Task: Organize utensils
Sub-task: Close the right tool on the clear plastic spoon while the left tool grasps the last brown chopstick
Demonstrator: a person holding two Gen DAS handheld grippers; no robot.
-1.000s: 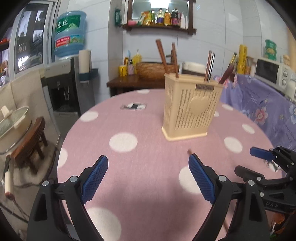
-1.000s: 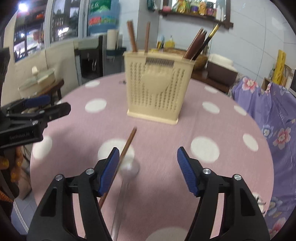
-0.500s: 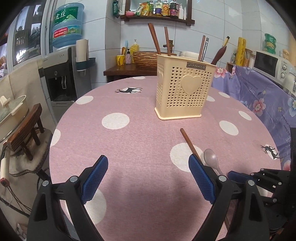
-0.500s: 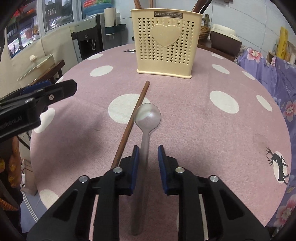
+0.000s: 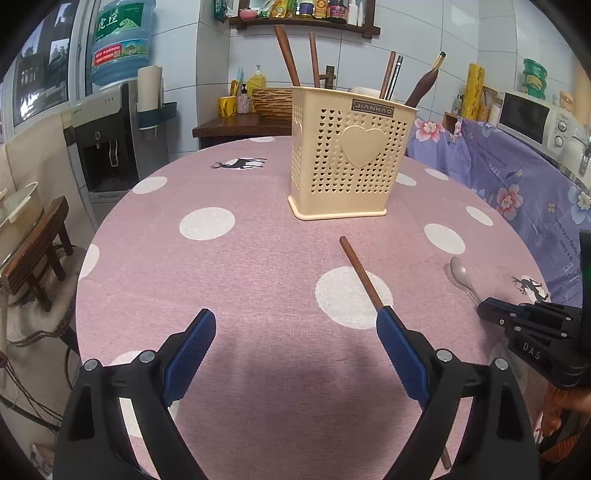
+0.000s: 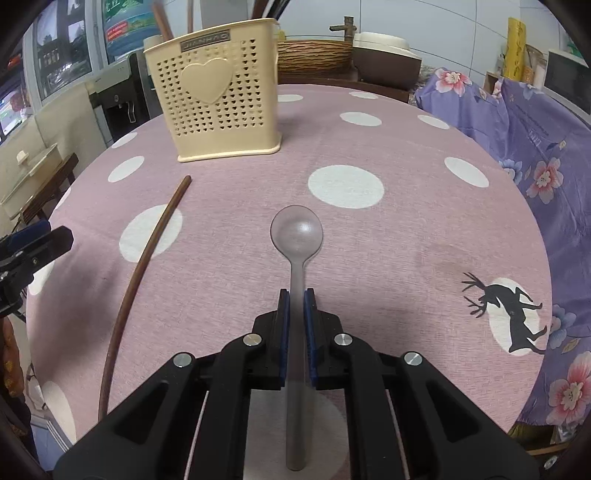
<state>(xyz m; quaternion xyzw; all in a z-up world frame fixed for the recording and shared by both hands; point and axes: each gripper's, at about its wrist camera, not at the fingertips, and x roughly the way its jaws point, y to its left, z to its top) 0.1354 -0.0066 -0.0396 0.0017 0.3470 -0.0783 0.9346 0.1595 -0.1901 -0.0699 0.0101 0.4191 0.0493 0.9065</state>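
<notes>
A cream perforated utensil holder (image 5: 349, 158) with a heart on its front stands on the pink dotted round table (image 5: 240, 258); it also shows in the right wrist view (image 6: 218, 92). Several chopsticks and utensils stand in it. My right gripper (image 6: 296, 295) is shut on the handle of a translucent grey spoon (image 6: 296, 236), whose bowl points toward the holder. The spoon (image 5: 461, 275) and right gripper (image 5: 484, 308) show at the right of the left wrist view. A brown chopstick (image 5: 360, 273) lies on the table, also in the right wrist view (image 6: 147, 251). My left gripper (image 5: 295, 343) is open and empty above the near table.
A purple floral cloth (image 5: 517, 184) covers furniture right of the table. A water dispenser (image 5: 110, 140) and a wooden stool (image 5: 37, 240) stand at the left. A wall shelf with bottles (image 5: 306, 14) and a side table with a basket (image 5: 273, 101) are behind.
My right gripper has closed on the spoon's handle and swung it right, away from the chopstick. My left gripper stays open and has drawn back a little.
</notes>
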